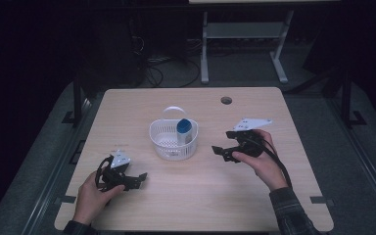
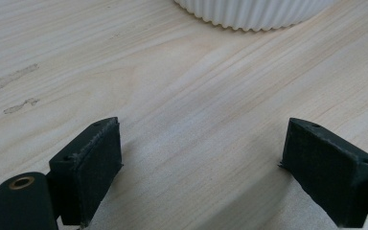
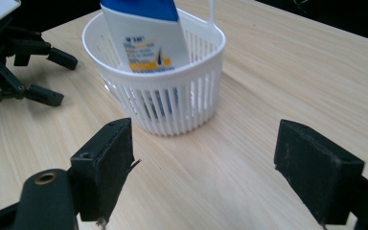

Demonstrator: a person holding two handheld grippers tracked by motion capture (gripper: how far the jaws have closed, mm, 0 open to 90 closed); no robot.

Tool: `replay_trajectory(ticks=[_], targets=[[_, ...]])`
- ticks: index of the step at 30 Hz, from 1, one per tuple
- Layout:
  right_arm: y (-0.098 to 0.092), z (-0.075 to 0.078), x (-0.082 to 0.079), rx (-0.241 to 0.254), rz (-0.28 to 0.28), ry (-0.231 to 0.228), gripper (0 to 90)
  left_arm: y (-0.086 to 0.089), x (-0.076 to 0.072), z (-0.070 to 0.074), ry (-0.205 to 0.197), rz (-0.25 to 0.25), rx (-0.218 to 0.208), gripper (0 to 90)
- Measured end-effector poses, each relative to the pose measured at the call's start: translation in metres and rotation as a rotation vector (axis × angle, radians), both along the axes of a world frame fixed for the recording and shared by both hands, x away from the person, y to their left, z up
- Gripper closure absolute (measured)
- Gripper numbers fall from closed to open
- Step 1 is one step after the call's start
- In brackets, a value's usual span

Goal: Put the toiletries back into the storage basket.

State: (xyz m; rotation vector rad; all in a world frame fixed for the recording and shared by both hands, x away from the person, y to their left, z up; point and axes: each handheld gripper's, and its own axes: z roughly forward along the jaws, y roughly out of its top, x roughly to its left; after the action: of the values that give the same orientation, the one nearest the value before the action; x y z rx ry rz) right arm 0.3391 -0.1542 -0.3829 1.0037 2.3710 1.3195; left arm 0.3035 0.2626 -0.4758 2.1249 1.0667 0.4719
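A white slatted basket [image 1: 171, 144] with a thin handle stands at the middle of the wooden table [image 1: 210, 196]. A white bottle with a blue cap [image 1: 184, 130] leans upright inside it. My left gripper [image 1: 136, 180] rests low at the front left, open and empty, pointing toward the basket. My right gripper [image 1: 223, 152] hovers just right of the basket, open and empty. In the right gripper view the basket [image 3: 182, 103] and the bottle [image 3: 143, 38] lie ahead of the right gripper [image 3: 203, 143], a little left of centre. In the left gripper view the basket's base [image 2: 249, 14] shows beyond the left gripper [image 2: 203, 139].
A round cable hole [image 1: 226, 100] is cut near the table's far edge. Bare wood surrounds the basket. Beyond the table stand a white desk frame [image 1: 245, 34] and cables on a dark floor. The left gripper [image 3: 14, 62] appears at the far left of the right gripper view.
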Motion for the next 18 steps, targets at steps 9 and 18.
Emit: replay_trajectory(ticks=[9, 18], targets=[[-0.026, -0.011, -0.014, 0.001, -0.047, 0.003, 20.9, 0.000, 0.000, 0.000, 0.001, -0.001, 0.000, 12.6], [-0.046, -0.021, -0.030, -0.010, -0.081, 0.002, 20.9, 0.000, 0.000, 0.000, 0.000, -0.001, 0.000, 12.6]])
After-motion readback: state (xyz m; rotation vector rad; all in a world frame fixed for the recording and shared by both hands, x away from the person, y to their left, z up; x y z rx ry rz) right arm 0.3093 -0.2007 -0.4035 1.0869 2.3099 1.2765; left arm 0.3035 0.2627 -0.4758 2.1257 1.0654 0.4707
